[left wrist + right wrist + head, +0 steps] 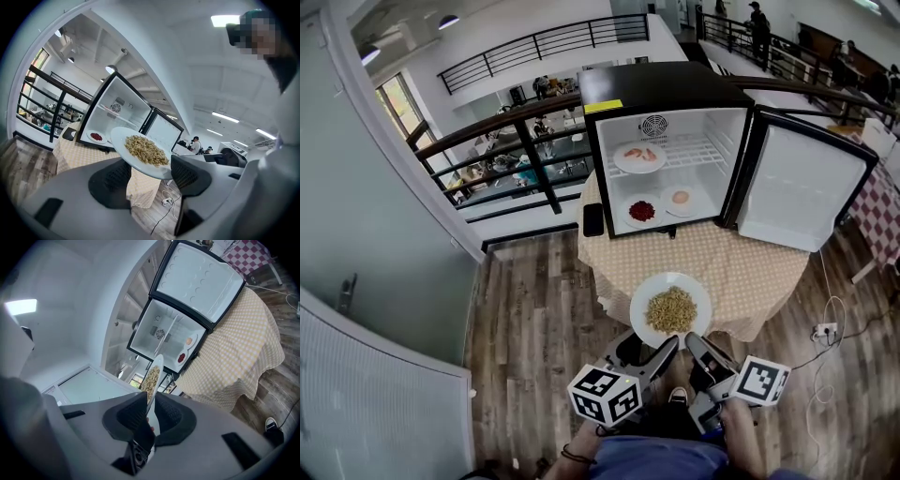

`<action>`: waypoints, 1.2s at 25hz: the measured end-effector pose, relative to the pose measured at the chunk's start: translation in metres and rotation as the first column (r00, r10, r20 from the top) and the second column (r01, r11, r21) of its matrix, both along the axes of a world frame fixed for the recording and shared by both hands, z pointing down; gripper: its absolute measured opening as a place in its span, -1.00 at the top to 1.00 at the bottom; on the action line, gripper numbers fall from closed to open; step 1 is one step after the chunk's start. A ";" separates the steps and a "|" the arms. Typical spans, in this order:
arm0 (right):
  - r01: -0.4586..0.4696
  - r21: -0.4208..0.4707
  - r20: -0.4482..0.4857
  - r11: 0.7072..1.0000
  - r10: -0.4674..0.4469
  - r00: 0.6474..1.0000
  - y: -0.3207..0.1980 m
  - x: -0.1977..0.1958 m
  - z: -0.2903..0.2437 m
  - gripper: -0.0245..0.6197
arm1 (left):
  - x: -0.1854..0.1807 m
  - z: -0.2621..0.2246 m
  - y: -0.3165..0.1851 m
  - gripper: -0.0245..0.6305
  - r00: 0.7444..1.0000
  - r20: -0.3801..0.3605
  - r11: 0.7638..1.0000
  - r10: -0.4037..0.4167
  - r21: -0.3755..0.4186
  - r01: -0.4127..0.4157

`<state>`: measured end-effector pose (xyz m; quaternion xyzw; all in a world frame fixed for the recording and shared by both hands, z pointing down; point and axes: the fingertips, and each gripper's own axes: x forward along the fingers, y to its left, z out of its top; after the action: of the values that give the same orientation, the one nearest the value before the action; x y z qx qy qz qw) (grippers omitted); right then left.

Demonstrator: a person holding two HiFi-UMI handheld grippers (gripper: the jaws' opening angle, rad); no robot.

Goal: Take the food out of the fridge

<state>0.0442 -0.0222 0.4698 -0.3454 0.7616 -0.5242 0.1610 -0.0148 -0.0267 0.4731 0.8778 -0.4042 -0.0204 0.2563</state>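
White plate (695,292) carrying a heap of pale noodles (671,311) is out of the fridge (666,84), held in the air over the near edge of the round, check-covered surface (759,267). Right tool (151,411) is pinching the plate's near rim: its own view shows the plate edge-on, with both pads pressed against it. Left tool (152,180) has its jaws spread. The plate's near rim lies between them, close against the right-hand pad (187,176), while the left-hand pad sits lower, partly covered by the rim. Whether the rim actually rests on the left tool cannot be told. In the head view both tools meet the plate from the person's side, the left tool at the rim's lower left and the right tool at its lower right. Fridge stands on the surface with its door (806,183) swung open to the right. Three further plates are inside. One with pinkish food (639,157) sits on the wire shelf (703,150). Two sit on the bottom of the fridge, one with red food (642,211) and, just beside it to the right, one with a single pale item (680,199). Dark phone (593,219) lies on the surface just beside the fridge's left side. Floor (534,319) below is wood plank.
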 end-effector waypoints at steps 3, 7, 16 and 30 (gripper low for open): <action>0.003 0.010 0.001 1.000 -0.004 1.000 0.014 -0.012 0.001 0.75 | -0.010 0.003 0.014 0.11 1.000 -0.008 1.000 0.004 -0.006 -0.004; -0.005 0.001 -0.011 1.000 0.005 1.000 0.033 -0.021 0.005 0.75 | -0.021 0.005 0.031 0.11 1.000 -0.012 1.000 0.012 -0.008 -0.012; 0.009 0.016 -0.024 1.000 -0.008 1.000 0.058 -0.035 0.001 0.74 | -0.033 0.003 0.057 0.11 1.000 -0.023 1.000 0.010 0.000 -0.010; 0.005 0.024 -0.055 1.000 -0.004 0.999 0.070 -0.033 0.001 0.74 | -0.031 0.004 0.068 0.11 0.999 -0.035 1.000 0.022 -0.004 -0.022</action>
<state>0.0112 0.0483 0.4708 -0.3560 0.7727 -0.5056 0.1432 -0.0461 0.0413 0.4768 0.8811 -0.3902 -0.0319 0.2654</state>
